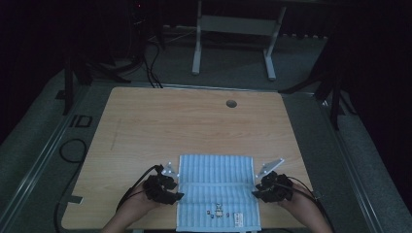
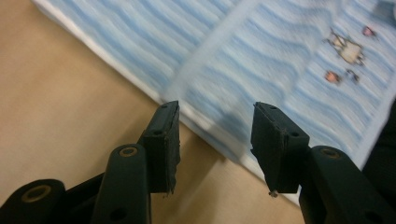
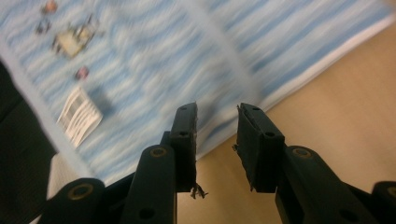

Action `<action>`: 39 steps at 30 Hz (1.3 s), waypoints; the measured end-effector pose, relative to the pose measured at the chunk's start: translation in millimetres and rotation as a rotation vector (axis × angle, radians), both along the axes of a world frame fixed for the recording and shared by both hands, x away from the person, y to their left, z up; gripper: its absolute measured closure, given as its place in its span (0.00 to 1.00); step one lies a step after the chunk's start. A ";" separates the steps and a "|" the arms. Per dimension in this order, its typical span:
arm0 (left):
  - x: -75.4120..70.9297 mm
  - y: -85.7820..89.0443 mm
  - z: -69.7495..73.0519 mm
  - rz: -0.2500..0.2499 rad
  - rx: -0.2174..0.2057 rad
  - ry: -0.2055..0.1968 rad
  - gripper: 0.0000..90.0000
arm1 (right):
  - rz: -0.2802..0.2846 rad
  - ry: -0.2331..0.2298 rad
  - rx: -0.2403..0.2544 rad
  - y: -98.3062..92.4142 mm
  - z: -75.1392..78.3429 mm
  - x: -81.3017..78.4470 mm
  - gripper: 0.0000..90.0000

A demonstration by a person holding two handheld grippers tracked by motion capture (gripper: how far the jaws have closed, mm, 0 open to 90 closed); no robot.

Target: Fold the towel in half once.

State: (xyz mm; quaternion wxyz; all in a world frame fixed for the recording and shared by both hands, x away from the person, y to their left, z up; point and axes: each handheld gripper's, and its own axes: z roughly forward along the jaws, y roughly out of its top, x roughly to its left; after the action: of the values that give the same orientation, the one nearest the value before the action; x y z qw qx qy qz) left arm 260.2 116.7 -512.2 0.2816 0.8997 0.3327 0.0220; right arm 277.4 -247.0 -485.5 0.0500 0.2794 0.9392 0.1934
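A light blue striped towel (image 1: 217,189) lies flat near the front edge of the wooden table (image 1: 194,124), with a small embroidered figure (image 1: 218,210) and a white label (image 1: 237,218) near its front hem. My left gripper (image 1: 176,196) sits at the towel's left edge; in the left gripper view it (image 2: 215,123) stands open over the towel's (image 2: 280,56) white border. My right gripper (image 1: 255,192) sits at the right edge; in the right gripper view it (image 3: 217,122) is open above the towel's (image 3: 154,51) border, nothing between the jaws.
A round cable hole (image 1: 231,103) lies at the table's far side. A white frame (image 1: 233,34) stands on the floor behind, with black cables (image 1: 73,150) and dark stand legs (image 1: 335,92) around the table.
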 end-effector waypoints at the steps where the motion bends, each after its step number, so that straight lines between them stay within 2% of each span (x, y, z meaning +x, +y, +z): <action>1: 3.9 -2.0 1.8 -0.005 0.001 -0.008 0.58 | 0.000 0.000 0.000 0.0 0.0 0.0 0.76; 3: 13.4 -7.8 1.3 -0.028 0.005 -0.001 0.58 | -0.006 -0.010 0.001 6.4 2.6 10.1 0.79; 4: 22.8 -14.3 -3.3 -0.047 0.032 0.002 0.58 | 0.009 0.012 -0.014 14.5 -4.1 19.7 0.79; 5: 22.8 -14.3 -3.3 -0.047 0.032 0.002 0.58 | 0.009 0.012 -0.014 14.5 -4.1 19.7 0.79; 9: 35.3 -24.4 -17.0 -0.053 0.066 0.029 0.58 | 0.009 0.051 -0.060 22.3 -24.1 32.1 0.79; 10: 35.4 -25.8 -17.3 -0.060 0.065 0.016 0.59 | 0.010 0.069 -0.048 22.2 -28.6 33.8 0.85; 11: 35.8 -26.8 -16.8 -0.060 0.073 0.011 0.59 | 0.010 0.069 -0.048 22.2 -28.6 33.8 0.85; 12: 35.9 -27.6 -16.2 -0.064 0.091 -0.003 0.69 | 0.014 0.061 -0.060 21.8 -28.7 34.8 0.91; 14: 38.0 -28.3 -16.0 -0.070 0.097 -0.008 0.69 | 0.017 0.063 -0.064 21.5 -28.7 36.2 0.93; 16: 41.9 -28.7 -16.2 -0.062 0.100 -0.018 0.77 | 0.011 0.063 -0.068 20.5 -29.3 43.3 0.96; 18: 47.4 -29.9 -16.8 -0.049 0.090 -0.022 0.79 | 0.001 0.056 -0.070 20.5 -30.0 49.3 0.97; 22: 63.9 -33.9 -16.7 -0.034 0.102 -0.040 0.82 | -0.021 0.045 -0.081 20.7 -30.1 61.0 0.98; 24: 80.0 -37.2 -16.5 -0.009 0.113 -0.051 0.84 | -0.042 0.041 -0.092 21.5 -29.8 75.2 0.98; 25: 80.0 -37.2 -16.5 -0.009 0.113 -0.051 0.84 | -0.042 0.041 -0.092 21.5 -29.8 75.2 0.98; 26: 85.4 -37.7 -16.5 -0.001 0.114 -0.052 0.85 | -0.058 0.040 -0.095 22.2 -30.0 84.8 0.99; 27: 90.2 -38.1 -16.8 0.008 0.116 -0.057 0.85 | -0.058 0.040 -0.095 22.2 -30.0 84.8 0.99; 28: 94.3 -38.5 -16.9 0.016 0.114 -0.058 0.86 | -0.065 0.033 -0.103 24.3 -30.3 92.4 0.99; 31: 102.2 -38.3 -16.5 0.032 0.111 -0.051 0.87 | -0.074 0.039 -0.105 25.6 -30.1 98.7 0.99; 34: 101.0 -37.5 -11.1 0.024 0.115 -0.055 0.89 | -0.074 0.041 -0.098 25.6 -25.8 102.9 0.99; 35: 99.3 -35.6 -7.1 0.023 0.100 -0.061 0.89 | -0.076 0.034 -0.091 24.9 -22.1 102.4 1.00; 36: 97.1 -33.6 -2.8 0.027 0.081 -0.065 0.89 | -0.071 0.008 -0.063 22.4 -10.7 98.5 1.00; 37: 94.5 -31.3 2.3 0.023 0.073 -0.073 0.89 | -0.071 0.008 -0.063 22.4 -10.7 98.5 1.00; 39: 87.1 -25.8 13.5 0.019 0.036 -0.089 0.89 | -0.061 -0.030 -0.028 18.9 6.9 88.2 1.00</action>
State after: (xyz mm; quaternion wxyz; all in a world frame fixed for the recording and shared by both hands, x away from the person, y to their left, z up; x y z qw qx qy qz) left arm 347.3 90.9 -498.7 0.2795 0.8997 0.3278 0.0708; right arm 365.7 -228.1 -478.7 0.0737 0.3042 0.9320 0.1830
